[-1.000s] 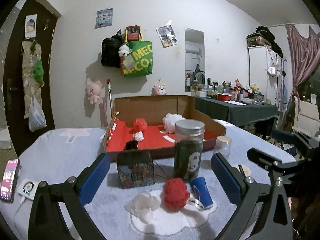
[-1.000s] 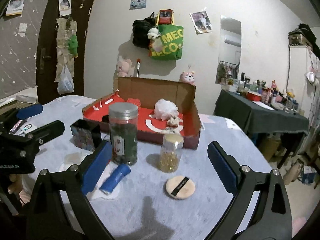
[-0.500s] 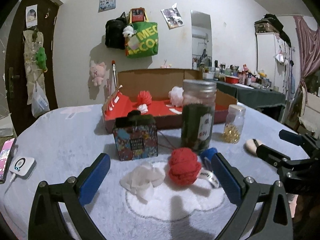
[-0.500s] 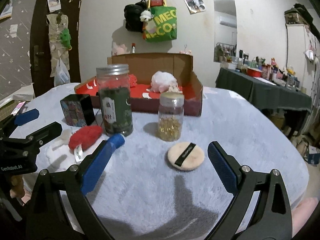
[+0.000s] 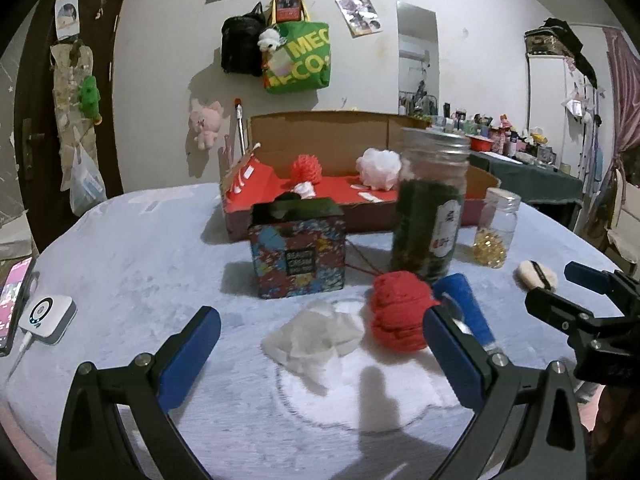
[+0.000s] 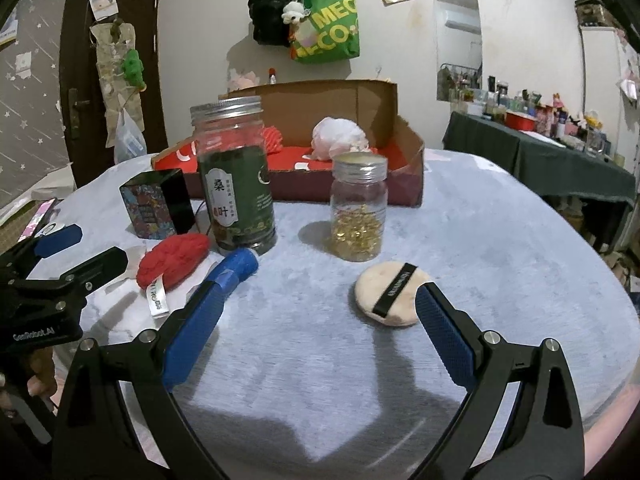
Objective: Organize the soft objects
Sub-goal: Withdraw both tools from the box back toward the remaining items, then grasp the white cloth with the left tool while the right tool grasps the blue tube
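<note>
My left gripper (image 5: 320, 354) wide open, empty, just short of red cloth (image 5: 400, 310); white tissue (image 5: 314, 336) beside it. My right gripper (image 6: 316, 312) open, empty; puff (image 6: 390, 294) touching right finger; bare table (image 6: 500, 240) beyond.

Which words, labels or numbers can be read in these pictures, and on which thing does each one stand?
"MEC" over "CO": green bag on the wall, partly hidden.
"桑叶": label of the tall jar.
"GenRobot.AI": body of the left gripper, seen from the right wrist.
Too small or blurred to read: patterned box, strap of the powder puff, tag on the red cloth, wall pictures.
</note>
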`<act>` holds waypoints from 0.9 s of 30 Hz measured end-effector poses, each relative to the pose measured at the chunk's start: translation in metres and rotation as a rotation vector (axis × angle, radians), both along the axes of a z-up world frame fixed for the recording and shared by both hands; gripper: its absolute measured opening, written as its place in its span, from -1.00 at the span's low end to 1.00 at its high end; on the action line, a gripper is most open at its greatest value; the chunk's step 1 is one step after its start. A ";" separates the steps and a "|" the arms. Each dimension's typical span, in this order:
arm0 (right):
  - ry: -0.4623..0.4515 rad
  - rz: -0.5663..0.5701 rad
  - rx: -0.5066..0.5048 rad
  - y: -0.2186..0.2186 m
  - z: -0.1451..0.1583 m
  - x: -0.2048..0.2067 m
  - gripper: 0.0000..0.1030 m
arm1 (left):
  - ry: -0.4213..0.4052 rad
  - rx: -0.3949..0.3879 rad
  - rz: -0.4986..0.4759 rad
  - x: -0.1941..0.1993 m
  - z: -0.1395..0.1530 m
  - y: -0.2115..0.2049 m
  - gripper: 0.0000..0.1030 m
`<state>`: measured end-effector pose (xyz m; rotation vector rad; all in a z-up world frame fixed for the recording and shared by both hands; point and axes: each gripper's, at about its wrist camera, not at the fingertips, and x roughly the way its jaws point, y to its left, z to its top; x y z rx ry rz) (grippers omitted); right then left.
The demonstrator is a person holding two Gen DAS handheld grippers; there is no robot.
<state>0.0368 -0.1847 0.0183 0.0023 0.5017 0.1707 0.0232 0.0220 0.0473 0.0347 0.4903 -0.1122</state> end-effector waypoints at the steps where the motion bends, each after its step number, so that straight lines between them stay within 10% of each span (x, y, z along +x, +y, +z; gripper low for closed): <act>1: 0.006 0.005 0.006 0.001 0.000 0.001 0.91 | 0.008 0.000 0.001 0.001 0.000 0.002 1.00; 21: 0.176 0.120 0.031 0.041 -0.017 0.038 0.88 | 0.191 0.009 -0.059 0.034 -0.017 0.024 0.59; 27: 0.174 0.204 -0.035 0.059 -0.018 0.037 -0.04 | 0.203 -0.051 -0.148 0.036 -0.019 0.020 -0.32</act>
